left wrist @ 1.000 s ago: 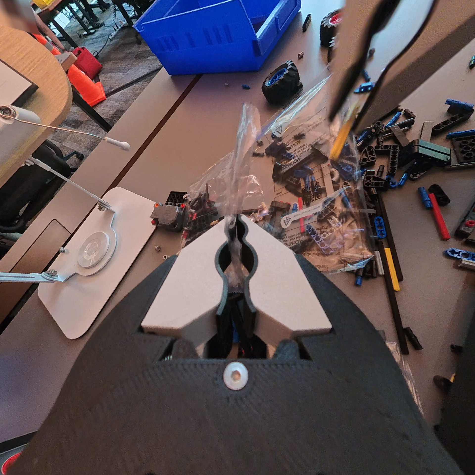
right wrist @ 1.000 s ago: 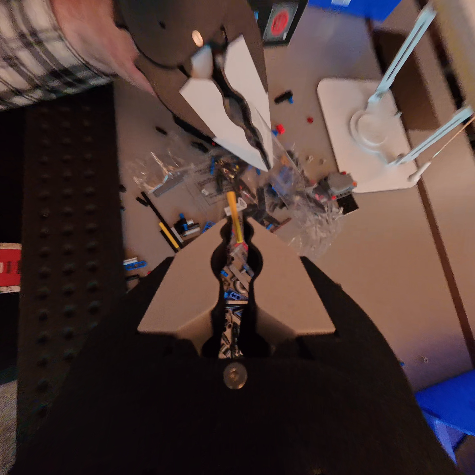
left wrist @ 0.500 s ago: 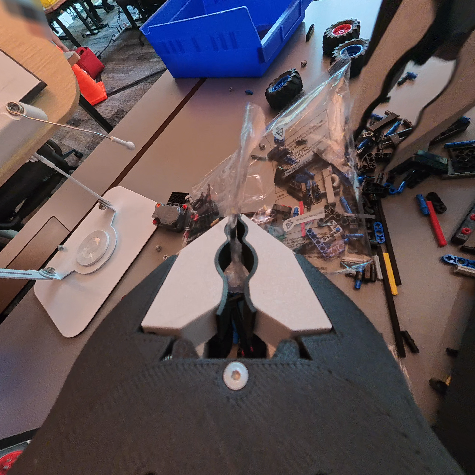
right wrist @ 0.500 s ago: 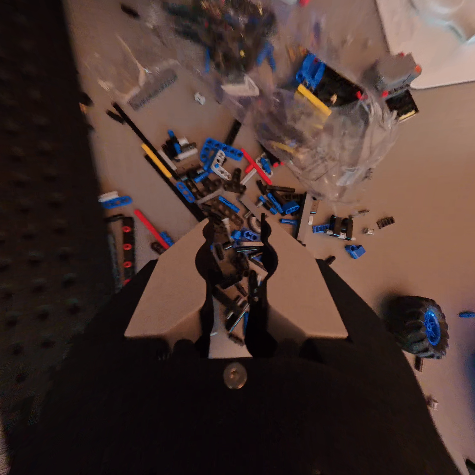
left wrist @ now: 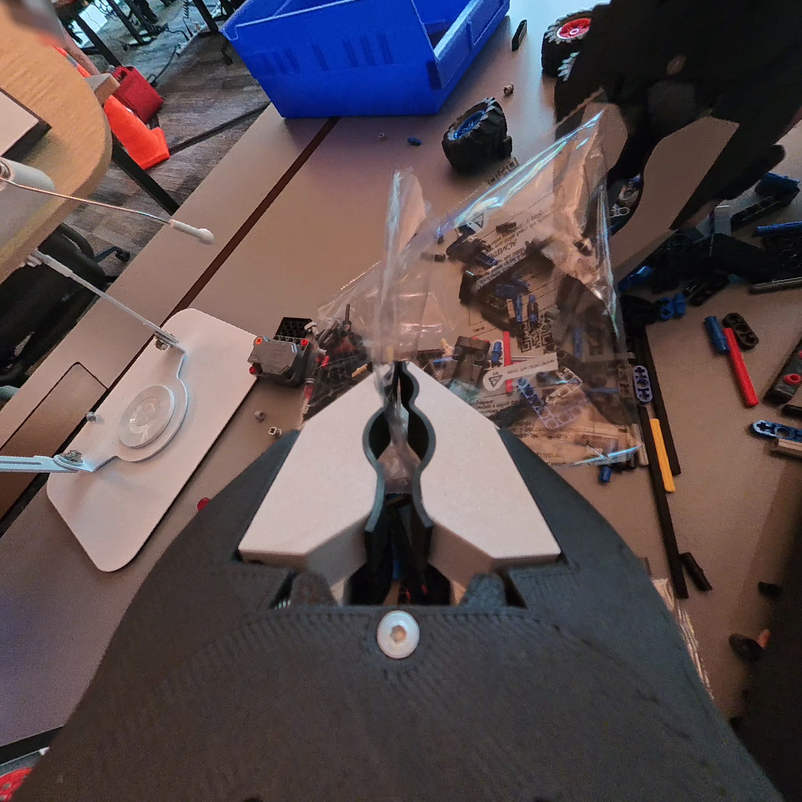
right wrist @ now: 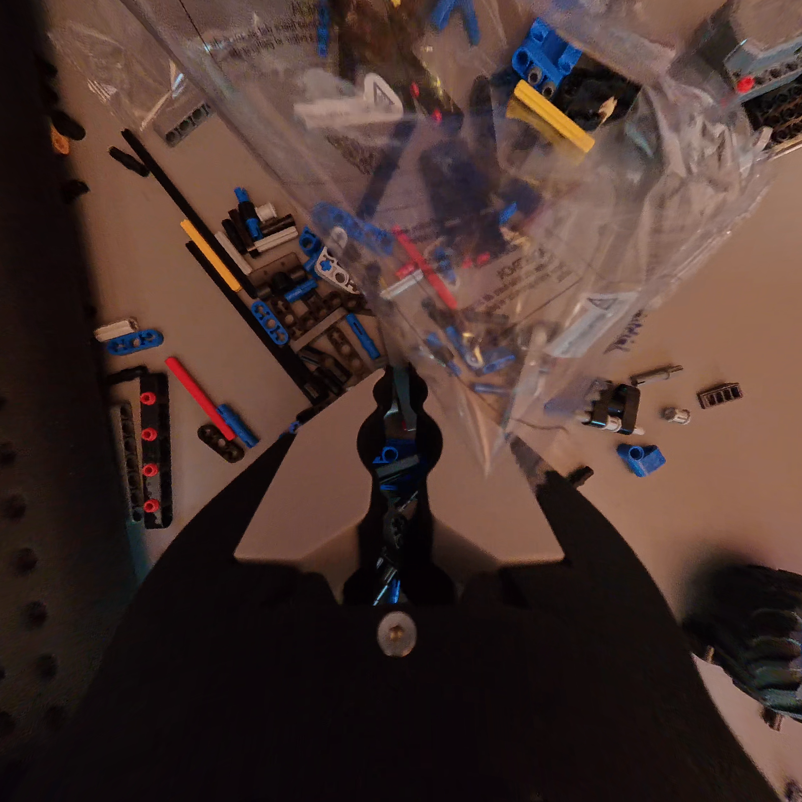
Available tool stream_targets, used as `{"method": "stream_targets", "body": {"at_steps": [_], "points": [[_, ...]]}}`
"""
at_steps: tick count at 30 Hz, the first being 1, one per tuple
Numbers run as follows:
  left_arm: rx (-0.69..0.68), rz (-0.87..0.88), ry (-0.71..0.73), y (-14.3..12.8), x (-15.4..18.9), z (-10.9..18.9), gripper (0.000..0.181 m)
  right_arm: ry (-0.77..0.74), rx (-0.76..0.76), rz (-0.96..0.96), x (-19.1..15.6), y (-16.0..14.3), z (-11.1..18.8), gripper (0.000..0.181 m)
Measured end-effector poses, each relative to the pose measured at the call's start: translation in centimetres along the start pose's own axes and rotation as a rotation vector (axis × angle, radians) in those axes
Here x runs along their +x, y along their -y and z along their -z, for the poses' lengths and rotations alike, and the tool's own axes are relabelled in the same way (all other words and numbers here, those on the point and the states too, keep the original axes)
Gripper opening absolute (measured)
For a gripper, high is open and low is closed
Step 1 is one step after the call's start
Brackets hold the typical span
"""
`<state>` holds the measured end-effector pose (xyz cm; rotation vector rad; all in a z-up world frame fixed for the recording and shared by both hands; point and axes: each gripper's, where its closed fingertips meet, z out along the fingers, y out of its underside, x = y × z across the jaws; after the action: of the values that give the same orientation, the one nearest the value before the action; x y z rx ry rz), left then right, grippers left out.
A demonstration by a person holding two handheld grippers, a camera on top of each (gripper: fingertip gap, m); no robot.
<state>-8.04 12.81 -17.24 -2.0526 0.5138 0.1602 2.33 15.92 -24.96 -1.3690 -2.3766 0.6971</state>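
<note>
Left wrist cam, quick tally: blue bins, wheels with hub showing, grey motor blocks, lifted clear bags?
blue bin: 1
wheels with hub showing: 2 (blue hub, red hub)
grey motor block: 1
lifted clear bag: 1
Total: 5

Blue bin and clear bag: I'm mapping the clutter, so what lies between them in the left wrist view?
A blue-hubbed wheel lies on the table between blue bin and bag.

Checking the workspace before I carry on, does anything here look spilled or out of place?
Yes. Small blue, black and red plastic building pieces lie scattered loose across the brown table, beside the clear plastic bag they seem to belong in. The left tongs pinch that bag's edge.
</note>
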Motion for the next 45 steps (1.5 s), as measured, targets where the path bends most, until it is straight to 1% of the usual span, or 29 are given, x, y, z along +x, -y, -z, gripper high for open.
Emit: {"method": "stream_targets", "body": {"at_steps": [3, 6, 8, 10, 12, 13, 15, 17, 19, 20, 23, 26, 28, 29, 31, 36, 38, 40, 42, 45], "points": [[-0.003, 0.0, 0.0, -0.1, 0.0, -0.1, 0.0, -0.013, 0.036, 0.003, -0.3, 0.4, 0.7, 0.004], [0.0, 0.008, 0.001, -0.1, -0.1, -0.1, 0.0, 0.009, 0.102, 0.029, -1.7, 1.5, 2.8, 0.004], [0.004, 0.008, 0.002, 0.0, -0.1, -0.1, 0.0, 0.052, 0.212, 0.073, -3.5, 3.6, 5.4, 0.0], [0.006, 0.003, -0.001, 0.1, 0.1, -0.2, 0.0, 0.029, 0.323, 0.098, -4.0, 6.5, 8.1, 0.0], [0.003, -0.003, -0.004, 0.1, 0.2, -0.4, 0.0, -0.033, 0.326, 0.129, -3.5, 8.3, 9.2, 0.0], [0.001, -0.005, -0.004, 0.1, 0.3, -0.4, 0.0, -0.06, 0.306, 0.141, -3.0, 9.0, 9.1, 0.0], [-0.001, -0.001, 0.002, 0.0, 0.2, -0.5, 0.0, -0.068, 0.23, 0.166, -2.5, 9.3, 8.2, 0.0], [0.007, 0.012, 0.015, 0.0, -0.2, -0.3, 0.0, -0.02, 0.156, 0.16, -3.0, 8.8, 7.0, 0.0], [0.019, 0.034, 0.019, 0.1, -0.5, -0.2, 0.0, 0.012, 0.09, 0.15, -3.7, 7.7, 5.6, 0.018], [0.021, 0.041, 0.02, 0.1, -0.6, -0.2, 0.0, 0.013, 0.064, 0.145, -3.9, 7.2, 4.8, 0.021], [0.022, 0.036, 0.022, 0.3, -0.6, -0.1, 0.0, -0.004, 0.015, 0.131, -4.1, 5.7, 2.3, 0.02], [0.026, 0.041, 0.033, 0.4, -0.7, -0.1, 0.0, -0.054, -0.084, 0.113, -2.6, 2.8, 0.5, 0.021], [0.029, 0.055, 0.035, 0.3, -1.0, 0.0, 0.0, -0.061, -0.119, 0.086, -1.7, 1.3, -0.3, 0.027], [0.031, 0.059, 0.035, 0.3, -1.0, 0.0, 0.0, -0.051, -0.098, 0.068, -1.6, 1.3, -0.7, 0.026], [0.036, 0.062, 0.037, 0.4, -1.1, 0.1, 0.0, -0.026, -0.061, 0.049, -1.5, 1.6, -1.0, 0.01], [0.034, 0.06, 0.034, 0.4, -1.0, 0.1, 0.0, -0.013, -0.04, 0.046, -1.6, 1.5, -0.6, 0.006], [0.018, 0.049, 0.026, 0.1, -0.8, -0.1, 0.0, 0.008, 0.011, 0.035, -2.0, 2.1, 0.1, 0.006], [-0.032, 0.038, -0.011, -0.8, 0.0, -0.6, 0.0, 0.027, 0.067, 0.017, -2.3, 2.6, 0.8, 0.005], [-0.058, -0.003, -0.008, -1.2, 0.2, -0.9, 0.0, 0.053, 0.114, 0.014, -2.9, 2.9, 1.5, 0.005], [-0.032, -0.026, -0.08, -0.7, 1.8, -0.9, 0.021, 0.09, 0.217, 0.003, -3.9, 3.5, 3.0, 0.005]]}}
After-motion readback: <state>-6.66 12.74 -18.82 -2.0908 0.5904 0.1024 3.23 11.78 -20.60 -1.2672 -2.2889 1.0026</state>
